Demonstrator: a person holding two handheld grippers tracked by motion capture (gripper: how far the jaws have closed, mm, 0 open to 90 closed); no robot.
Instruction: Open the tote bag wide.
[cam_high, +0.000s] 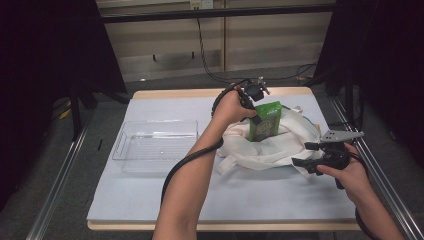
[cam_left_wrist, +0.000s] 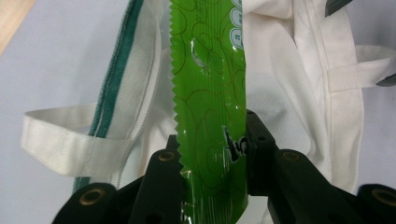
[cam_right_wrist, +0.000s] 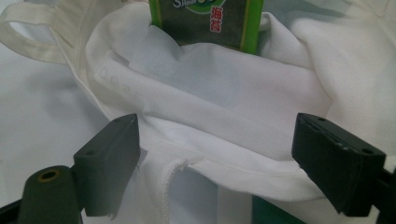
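Note:
A green snack packet (cam_high: 266, 121) stands upright, its lower part down in the mouth of a white cloth tote bag (cam_high: 272, 149) lying on the table's right half. My left gripper (cam_high: 256, 115) comes from the far side and is shut on the packet's top. In the left gripper view the pads clamp the packet (cam_left_wrist: 210, 93) by its serrated seal, with my gripper (cam_left_wrist: 212, 137) over the bag (cam_left_wrist: 299, 70). My right gripper (cam_high: 301, 154) sits at the bag's near right edge. Its jaws stand wide apart (cam_right_wrist: 217, 140), the bag's rim (cam_right_wrist: 210, 88) between them and the packet (cam_right_wrist: 205, 23) beyond.
A clear plastic bin (cam_high: 122, 146) sits on the left half of the pale blue mat (cam_high: 150, 195). The bag has a loose handle (cam_left_wrist: 70, 140) and a teal-trimmed edge (cam_left_wrist: 112, 79). Metal rails run along both sides of the table, and dark curtains hang at left and right.

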